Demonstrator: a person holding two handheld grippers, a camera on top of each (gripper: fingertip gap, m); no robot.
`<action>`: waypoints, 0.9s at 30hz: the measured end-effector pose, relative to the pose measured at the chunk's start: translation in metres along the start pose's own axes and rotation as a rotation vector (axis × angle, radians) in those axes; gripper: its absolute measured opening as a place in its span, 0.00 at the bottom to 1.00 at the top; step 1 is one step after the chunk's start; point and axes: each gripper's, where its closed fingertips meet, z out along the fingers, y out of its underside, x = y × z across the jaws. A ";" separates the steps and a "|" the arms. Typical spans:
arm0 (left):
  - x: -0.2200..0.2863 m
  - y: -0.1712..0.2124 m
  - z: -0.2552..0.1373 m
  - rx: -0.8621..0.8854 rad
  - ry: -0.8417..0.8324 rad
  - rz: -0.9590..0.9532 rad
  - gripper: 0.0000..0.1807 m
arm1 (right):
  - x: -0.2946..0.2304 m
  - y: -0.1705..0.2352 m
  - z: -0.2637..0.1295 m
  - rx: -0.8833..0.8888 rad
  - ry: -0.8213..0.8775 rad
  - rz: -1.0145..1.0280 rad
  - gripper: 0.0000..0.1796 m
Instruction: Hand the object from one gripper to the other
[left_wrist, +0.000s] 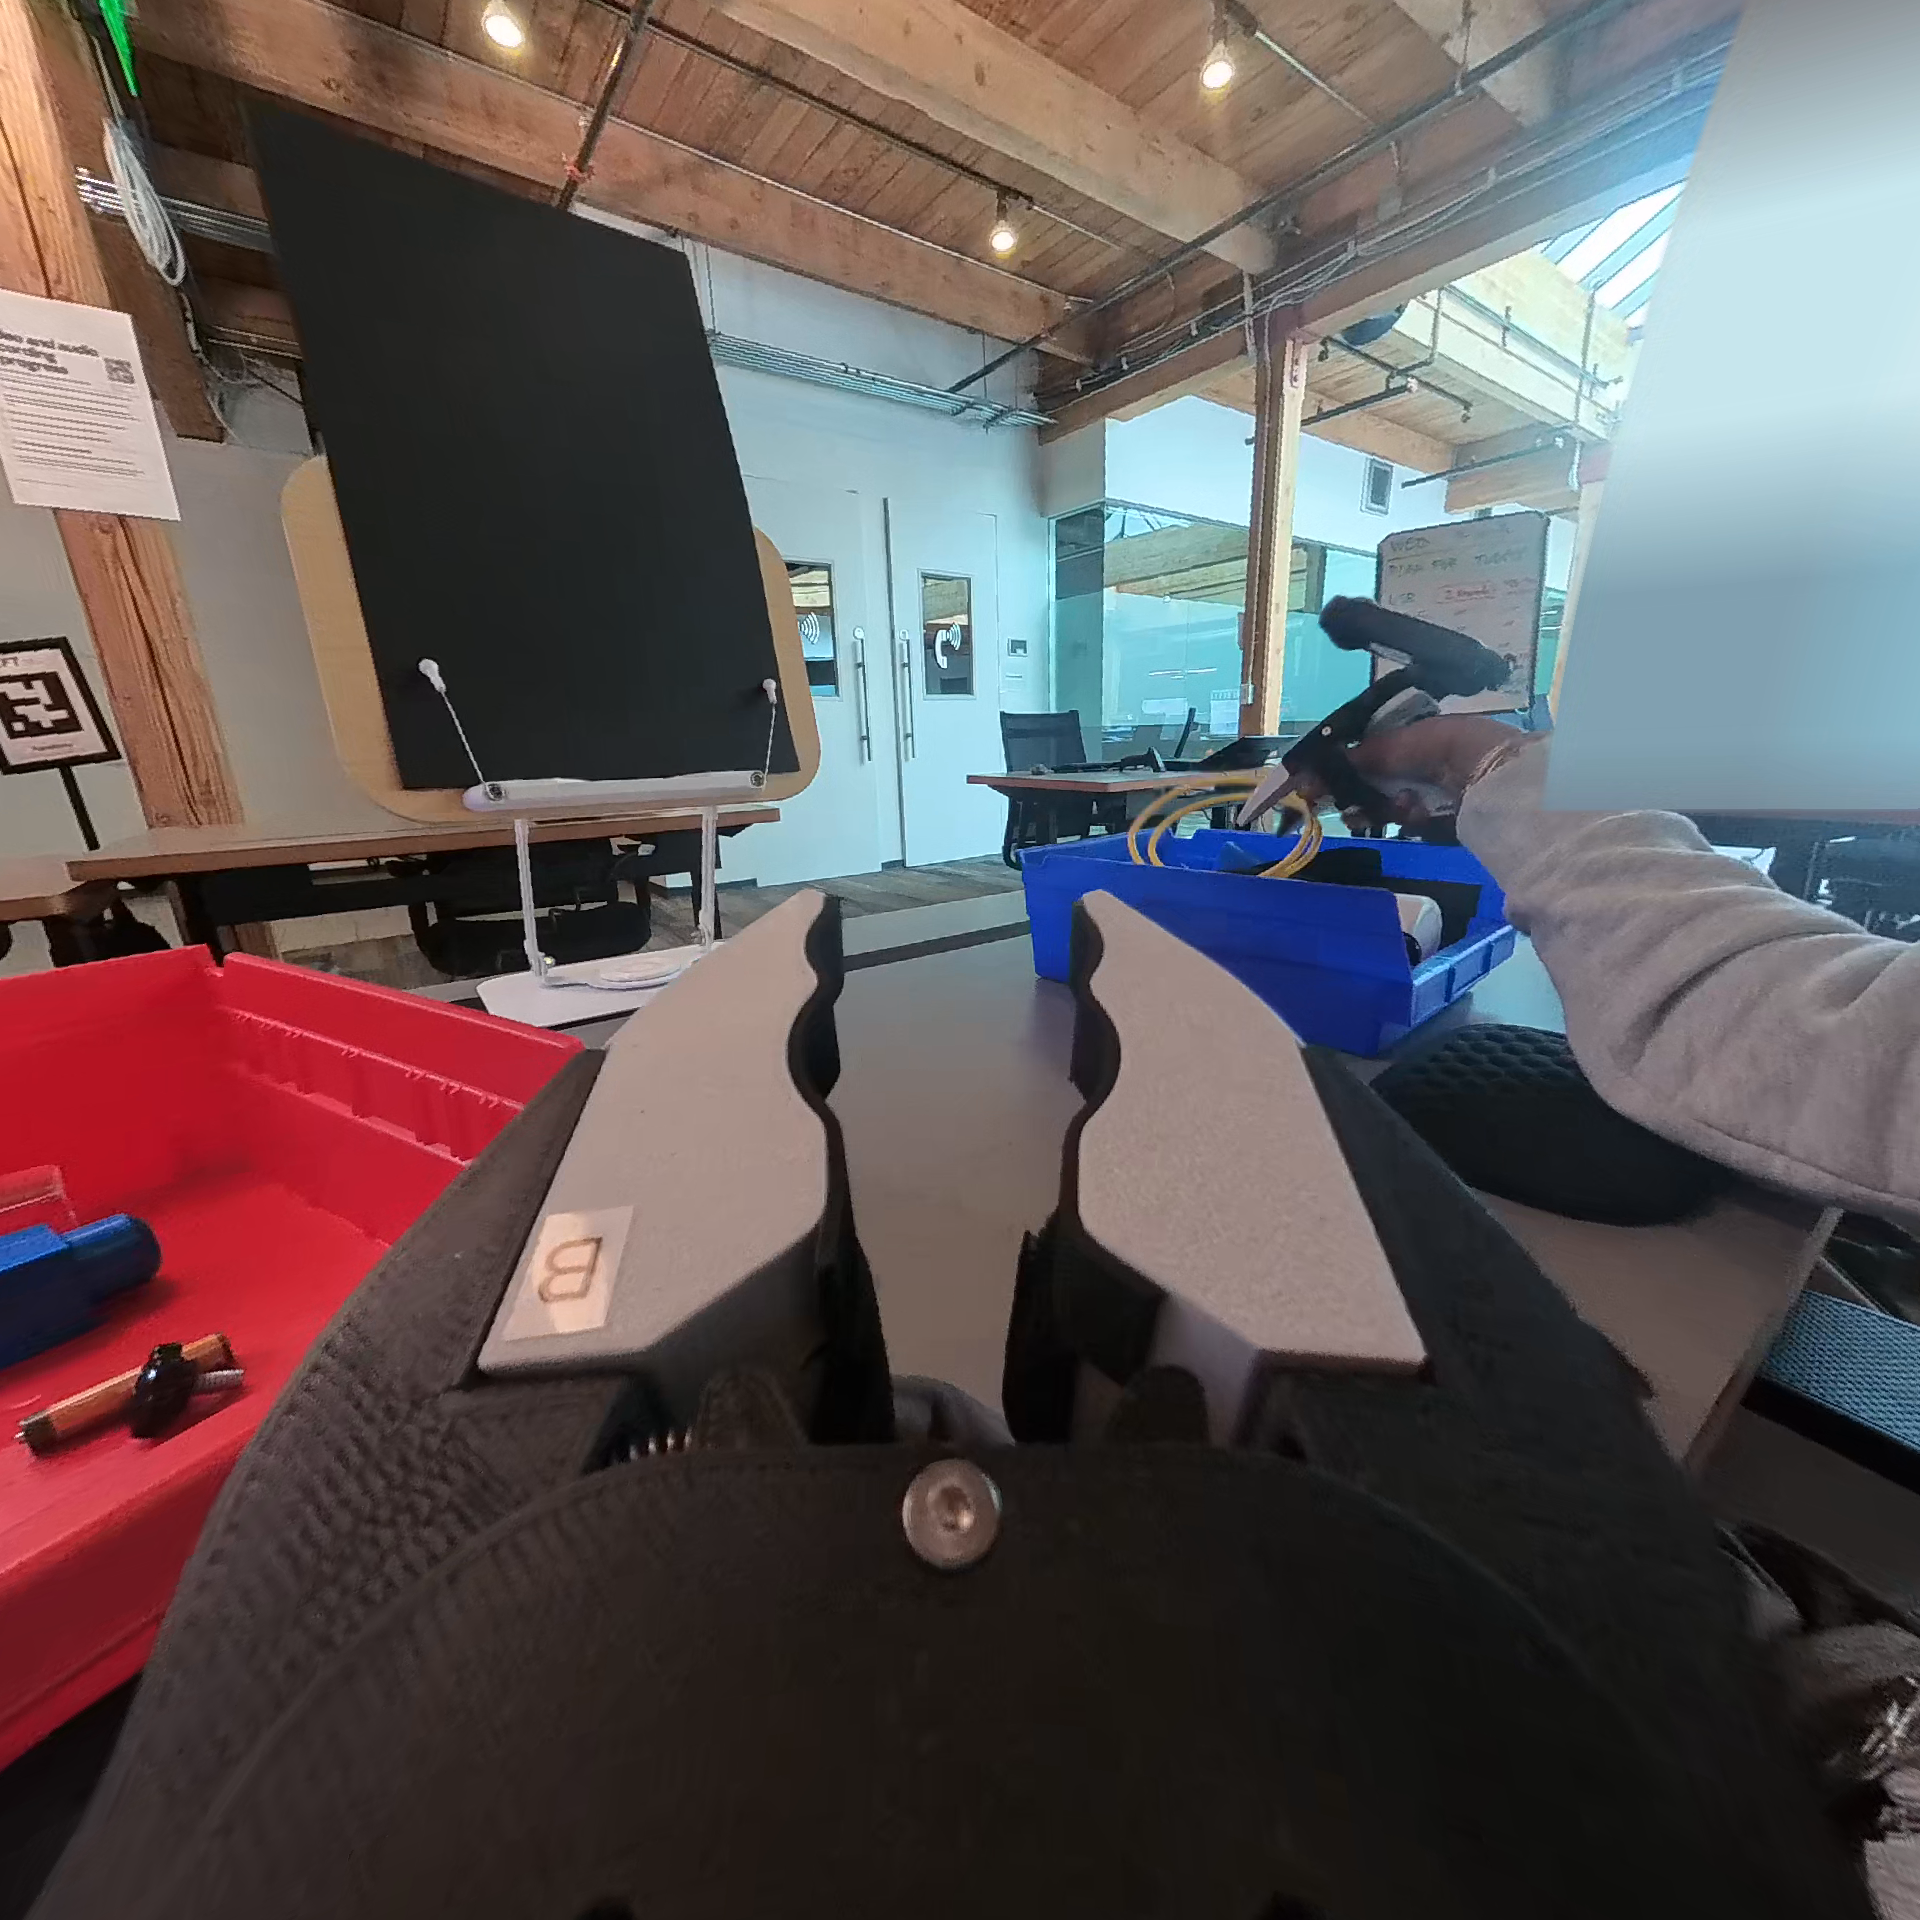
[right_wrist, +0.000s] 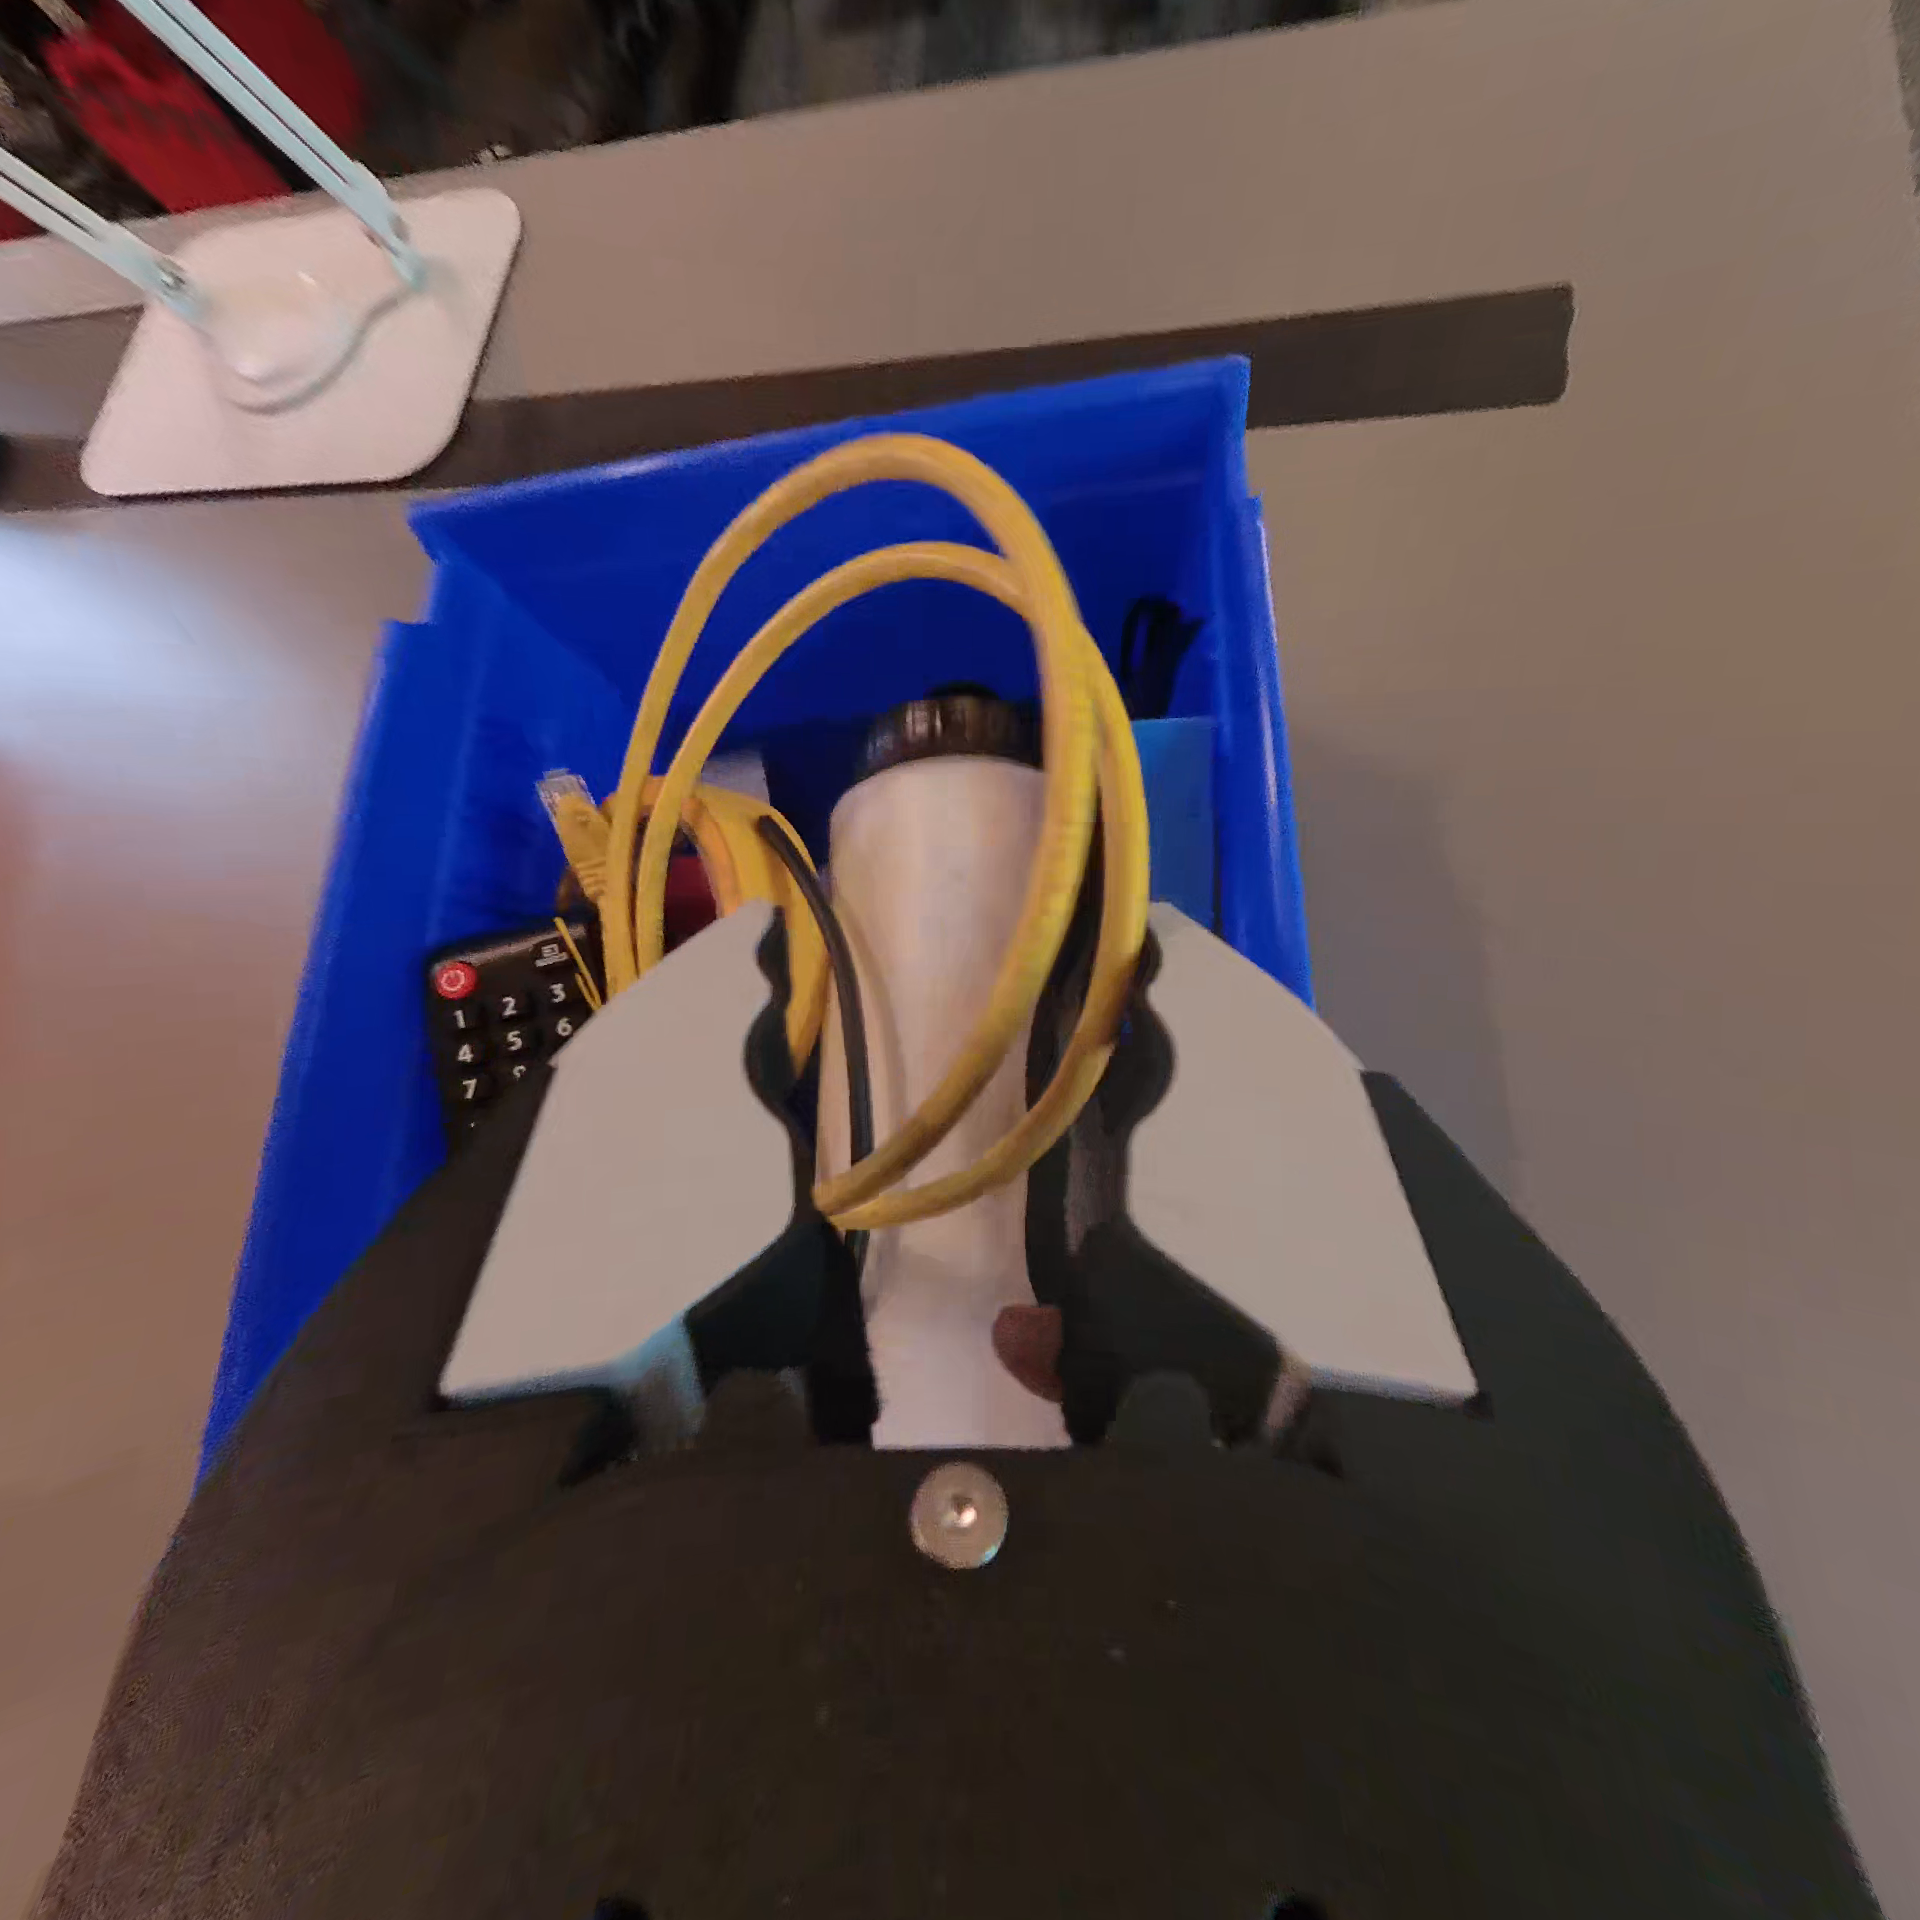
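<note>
My right gripper (right_wrist: 961, 920) points down into a blue bin (right_wrist: 520, 675). Its jaws stand wide apart around loops of a yellow cable (right_wrist: 883, 561) and a white bottle (right_wrist: 935, 935) with a dark cap; neither finger presses on them. A black remote (right_wrist: 499, 1018) lies at the bin's left side. In the left wrist view the right gripper (left_wrist: 1262, 805) hangs over the blue bin (left_wrist: 1226, 935), beside the yellow cable (left_wrist: 1153, 831). My left gripper (left_wrist: 954, 914) is open and empty above the dark table, between the two bins.
A red bin (left_wrist: 260, 1091) at the left holds a blue part (left_wrist: 73, 1278) and a small brown stick with a black knob (left_wrist: 135, 1392). A black board on a white stand (left_wrist: 520, 468) is behind. A grey sleeve (left_wrist: 1683, 987) and a black mesh pad (left_wrist: 1507, 1122) are at the right. There is about 55 cm between the tips of the two grippers.
</note>
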 end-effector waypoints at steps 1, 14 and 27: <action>0.000 0.001 0.000 -0.004 0.000 0.001 0.23 | 0.001 0.001 0.000 -0.014 0.013 0.005 0.39; -0.007 0.026 -0.001 -0.194 0.010 0.097 0.40 | -0.062 -0.061 -0.058 0.293 0.046 -0.337 0.81; -0.061 0.030 -0.042 -0.379 -0.151 -0.006 0.45 | -0.336 -0.019 -0.130 0.518 -0.695 -0.907 0.74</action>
